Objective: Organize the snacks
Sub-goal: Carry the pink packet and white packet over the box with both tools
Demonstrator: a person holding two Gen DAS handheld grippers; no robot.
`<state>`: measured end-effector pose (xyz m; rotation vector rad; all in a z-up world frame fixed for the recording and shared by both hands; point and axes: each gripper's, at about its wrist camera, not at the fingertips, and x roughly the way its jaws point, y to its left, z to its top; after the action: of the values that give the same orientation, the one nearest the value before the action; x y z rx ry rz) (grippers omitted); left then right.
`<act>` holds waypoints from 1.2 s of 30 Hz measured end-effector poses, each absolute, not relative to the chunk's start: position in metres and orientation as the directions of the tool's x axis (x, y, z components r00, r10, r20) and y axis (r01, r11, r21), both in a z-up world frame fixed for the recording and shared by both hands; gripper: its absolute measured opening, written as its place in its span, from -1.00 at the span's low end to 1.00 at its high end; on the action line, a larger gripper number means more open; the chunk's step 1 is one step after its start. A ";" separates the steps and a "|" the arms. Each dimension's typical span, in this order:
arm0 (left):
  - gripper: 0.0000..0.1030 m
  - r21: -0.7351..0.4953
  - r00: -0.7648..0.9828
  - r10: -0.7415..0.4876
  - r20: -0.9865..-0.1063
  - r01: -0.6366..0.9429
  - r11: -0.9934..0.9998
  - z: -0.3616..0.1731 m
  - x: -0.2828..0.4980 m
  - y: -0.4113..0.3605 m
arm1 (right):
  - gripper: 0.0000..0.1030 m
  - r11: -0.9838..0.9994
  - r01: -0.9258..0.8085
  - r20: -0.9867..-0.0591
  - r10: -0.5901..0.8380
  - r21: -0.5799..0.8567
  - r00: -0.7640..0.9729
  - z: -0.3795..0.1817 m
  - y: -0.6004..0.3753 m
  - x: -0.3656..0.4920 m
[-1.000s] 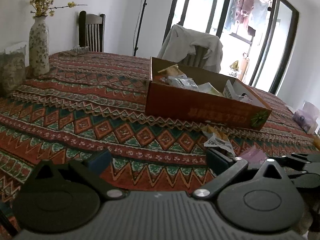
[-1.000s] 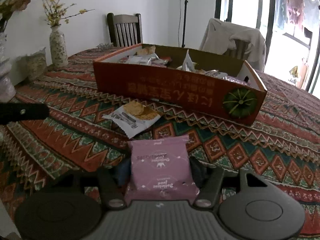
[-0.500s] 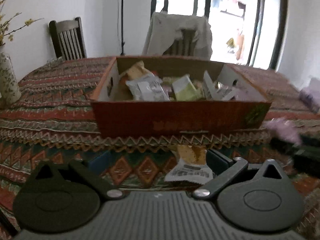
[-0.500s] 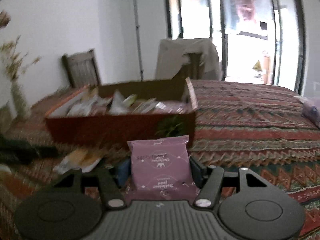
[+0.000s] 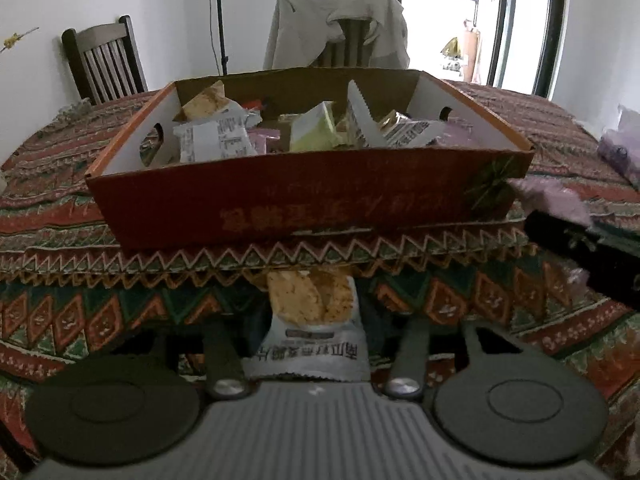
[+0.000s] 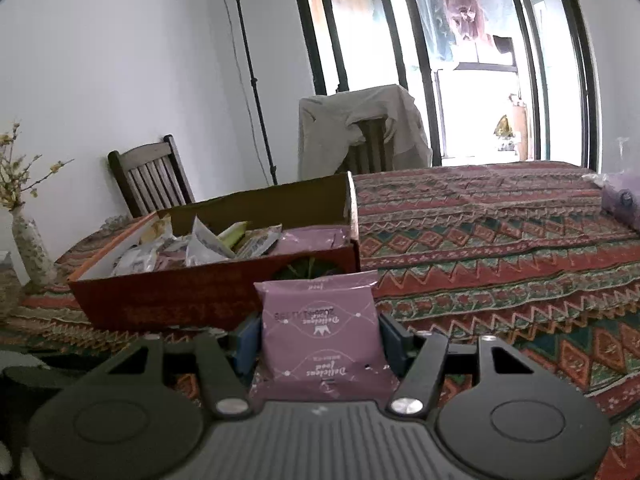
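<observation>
A red cardboard box (image 5: 304, 200) full of mixed snack packets stands on the patterned tablecloth. Just in front of its near wall lies a white cracker packet (image 5: 312, 320). My left gripper (image 5: 314, 320) has that packet between its dark fingers (image 5: 256, 320); the jaws are closing and the pads meet the packet's sides. My right gripper (image 6: 320, 332) is shut on a pink snack packet (image 6: 320, 328), held upright in front of the box (image 6: 200, 300) near its right end. In the left wrist view the right gripper (image 5: 580, 248) shows blurred at the right edge.
A chair draped with a grey jacket (image 5: 340, 28) and a dark wooden chair (image 5: 104, 60) stand behind the table. A flowered vase (image 6: 30, 248) is at the far left. A purple bag (image 6: 624, 200) lies at the table's right side. A light stand (image 6: 248, 80) rises by the wall.
My left gripper swung round to face the box's front, came over the cracker packet, and its jaws narrowed around it. The right gripper carried the pink packet toward the box's right end.
</observation>
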<state>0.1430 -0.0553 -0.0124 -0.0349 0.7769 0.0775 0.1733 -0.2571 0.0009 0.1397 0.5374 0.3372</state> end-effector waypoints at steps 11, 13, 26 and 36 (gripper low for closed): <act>-0.25 -0.037 0.828 -0.003 -0.561 -0.021 0.999 0.032 0.114 -0.054 | 0.18 0.933 -0.308 -0.418 0.359 0.185 0.835 0.022 -0.254 0.159; -0.25 -0.036 0.848 0.000 -0.529 -0.022 0.999 0.041 0.114 -0.051 | 0.18 0.933 -0.317 -0.400 0.359 0.170 0.843 0.030 -0.251 0.159; -0.25 -0.072 0.911 0.111 -0.397 -0.152 0.986 0.077 0.190 -0.020 | 0.18 0.941 -0.314 -0.352 0.338 0.126 0.873 0.073 -0.191 0.239; -0.24 -0.008 0.924 0.189 -0.334 -0.203 0.979 0.051 0.217 -0.010 | 0.18 0.954 -0.282 -0.361 0.300 0.102 0.883 0.038 -0.181 0.273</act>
<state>0.2168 -0.0098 0.0510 -0.0423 0.3382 0.2008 0.2730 -0.1807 0.0382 0.0471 0.3837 0.3029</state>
